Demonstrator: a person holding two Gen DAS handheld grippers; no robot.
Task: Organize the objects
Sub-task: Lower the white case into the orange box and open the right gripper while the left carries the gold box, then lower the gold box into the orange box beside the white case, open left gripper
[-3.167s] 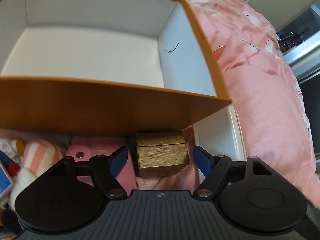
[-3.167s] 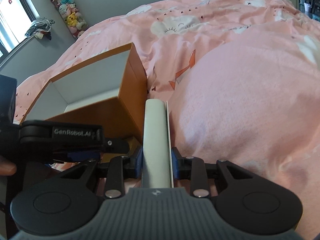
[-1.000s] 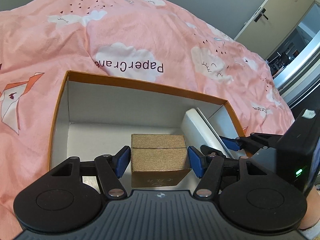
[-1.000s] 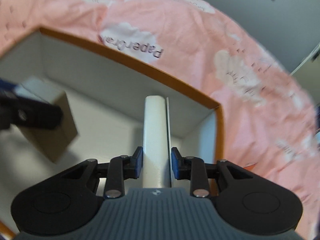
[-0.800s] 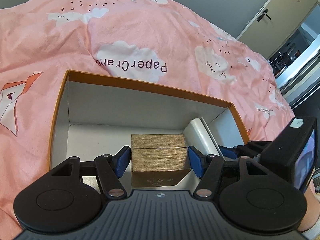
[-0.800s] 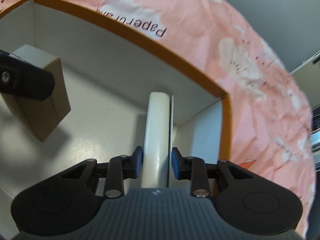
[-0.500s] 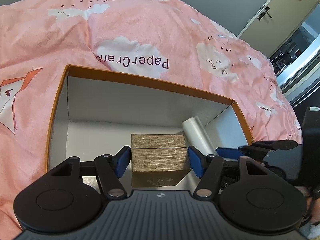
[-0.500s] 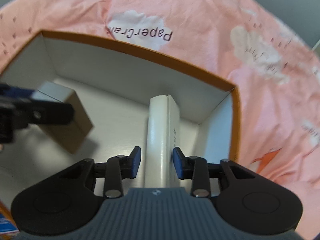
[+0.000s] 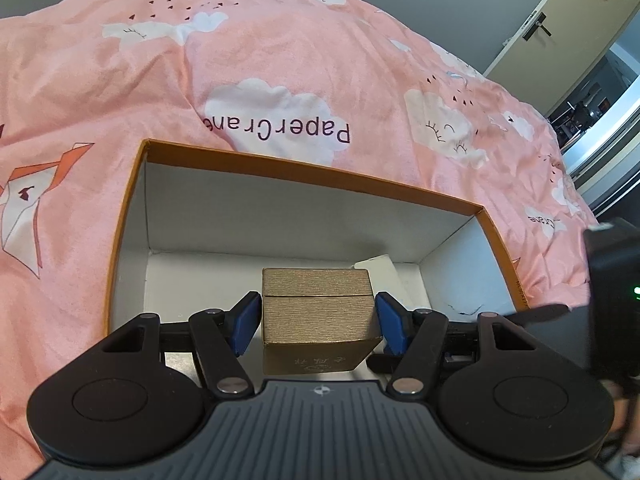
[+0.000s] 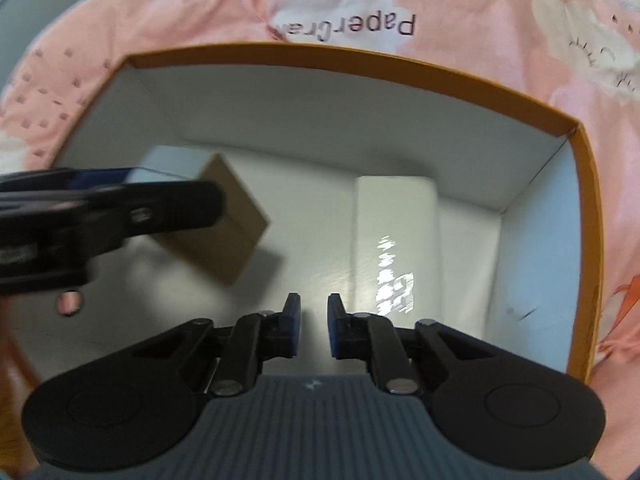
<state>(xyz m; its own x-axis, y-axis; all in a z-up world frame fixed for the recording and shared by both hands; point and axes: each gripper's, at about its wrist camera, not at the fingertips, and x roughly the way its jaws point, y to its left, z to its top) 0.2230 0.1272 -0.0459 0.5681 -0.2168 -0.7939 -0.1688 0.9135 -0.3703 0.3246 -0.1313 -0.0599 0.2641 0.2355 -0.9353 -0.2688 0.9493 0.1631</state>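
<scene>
An orange box with a white inside stands on the bed, seen again from above in the right wrist view. My left gripper is shut on a small gold box and holds it over the orange box's floor. In the right wrist view the gold box hangs tilted above its shadow, gripped by a left finger. A flat white box lies on the floor by the right wall, partly hidden behind the gold box in the left wrist view. My right gripper hovers over it, its jaws closing with nothing between them.
A pink duvet with clouds and "PaperCrane" print surrounds the orange box. A black scribble marks the box's right inner wall. The right gripper's body crowds the left view's right edge. A door stands far back.
The right gripper let go of the white box, which now lies flat on the orange box's floor, and its jaws narrowed as it tipped downward. The left gripper kept still with the gold box.
</scene>
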